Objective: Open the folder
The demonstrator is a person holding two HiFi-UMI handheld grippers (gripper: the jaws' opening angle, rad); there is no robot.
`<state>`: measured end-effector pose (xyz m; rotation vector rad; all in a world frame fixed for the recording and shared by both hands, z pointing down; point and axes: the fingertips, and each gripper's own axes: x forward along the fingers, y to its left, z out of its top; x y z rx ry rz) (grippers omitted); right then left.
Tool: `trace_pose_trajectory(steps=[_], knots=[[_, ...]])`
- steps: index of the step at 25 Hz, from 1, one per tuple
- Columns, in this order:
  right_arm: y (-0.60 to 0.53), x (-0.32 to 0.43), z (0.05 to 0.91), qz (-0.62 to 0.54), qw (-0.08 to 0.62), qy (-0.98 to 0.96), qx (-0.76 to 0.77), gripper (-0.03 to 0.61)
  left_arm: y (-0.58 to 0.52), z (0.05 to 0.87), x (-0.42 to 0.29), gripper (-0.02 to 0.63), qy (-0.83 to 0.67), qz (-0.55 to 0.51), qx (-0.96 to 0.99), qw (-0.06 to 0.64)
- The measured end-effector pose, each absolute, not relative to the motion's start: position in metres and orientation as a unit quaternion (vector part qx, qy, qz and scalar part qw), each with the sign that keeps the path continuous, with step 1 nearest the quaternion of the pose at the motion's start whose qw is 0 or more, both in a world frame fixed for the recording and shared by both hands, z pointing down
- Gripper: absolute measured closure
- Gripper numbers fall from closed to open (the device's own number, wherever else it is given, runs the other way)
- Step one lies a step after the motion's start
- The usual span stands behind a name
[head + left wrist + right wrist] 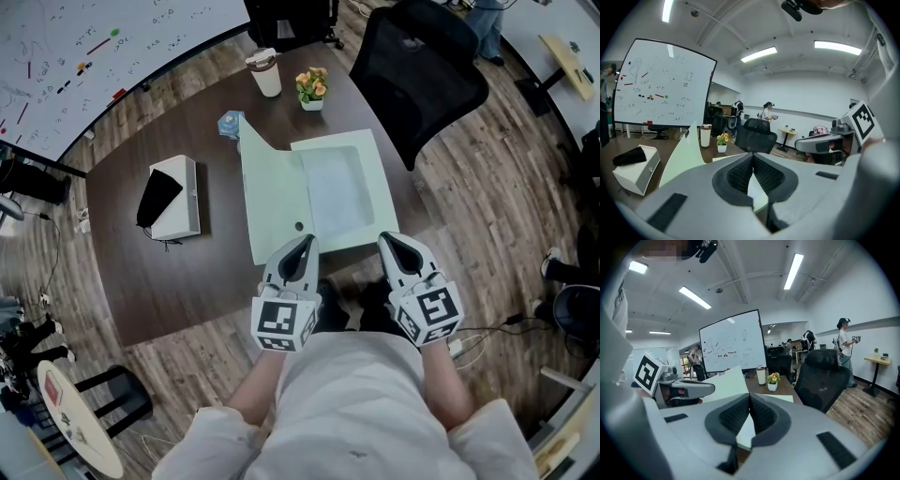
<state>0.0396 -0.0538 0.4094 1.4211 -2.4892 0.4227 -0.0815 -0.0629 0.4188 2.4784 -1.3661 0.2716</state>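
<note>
A pale green folder (333, 192) lies on the dark table (159, 272). Its left cover (270, 202) is lifted and stands tilted, seen too in the left gripper view (686, 157) and the right gripper view (725, 385). Inside shows a clear pocket (333, 187). My left gripper (305, 244) sits at the folder's near edge, shut, with nothing between its pads (753, 157). My right gripper (389, 239) is by the folder's near right corner, shut and empty as well (749, 397). Whether either tip touches the folder I cannot tell.
A white box with a black cloth (173, 197) lies left of the folder. Behind it stand a coffee cup (265, 73), a small flower pot (312, 89) and a blue item (231, 123). A black office chair (422, 70) stands at the table's far right; a whiteboard (75, 47) is far left.
</note>
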Motion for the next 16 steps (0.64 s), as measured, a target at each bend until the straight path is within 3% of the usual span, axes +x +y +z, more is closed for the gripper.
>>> trace_pose_trajectory(steps=[16], knots=[[-0.0480,0.0443,0.4105,0.141,0.127,-0.850,0.491,0.575,-0.0560,0.4200,-0.0759,0.609,-0.470,0.098,0.865,0.147]])
